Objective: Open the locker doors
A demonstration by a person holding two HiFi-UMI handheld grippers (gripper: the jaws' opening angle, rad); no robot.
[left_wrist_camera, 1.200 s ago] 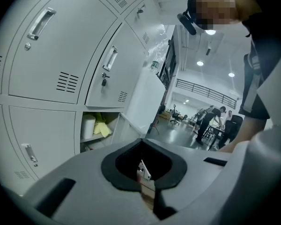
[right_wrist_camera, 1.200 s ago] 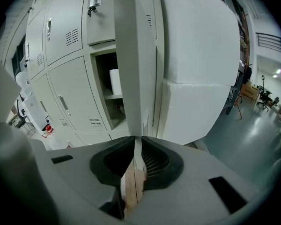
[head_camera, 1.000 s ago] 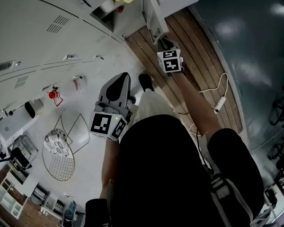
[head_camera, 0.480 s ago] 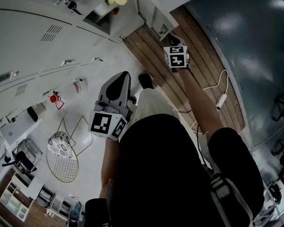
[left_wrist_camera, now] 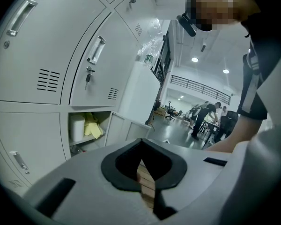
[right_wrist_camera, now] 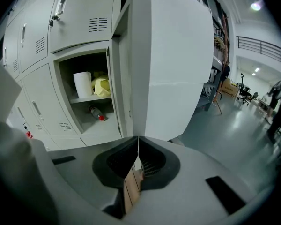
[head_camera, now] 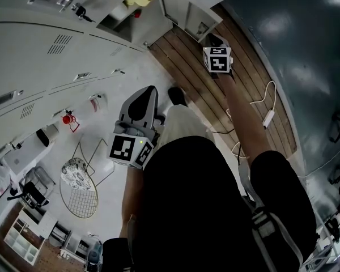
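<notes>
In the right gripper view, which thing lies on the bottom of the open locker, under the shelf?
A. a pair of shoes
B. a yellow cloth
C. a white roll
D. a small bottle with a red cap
D: the bottle lies on the bottom of the open locker, while the white roll and the yellow cloth rest on the shelf above it.

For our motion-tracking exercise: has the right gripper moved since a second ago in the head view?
Yes. The right gripper has shifted up and slightly rightward in the picture, farther from the white power strip lying on the floor.
</notes>
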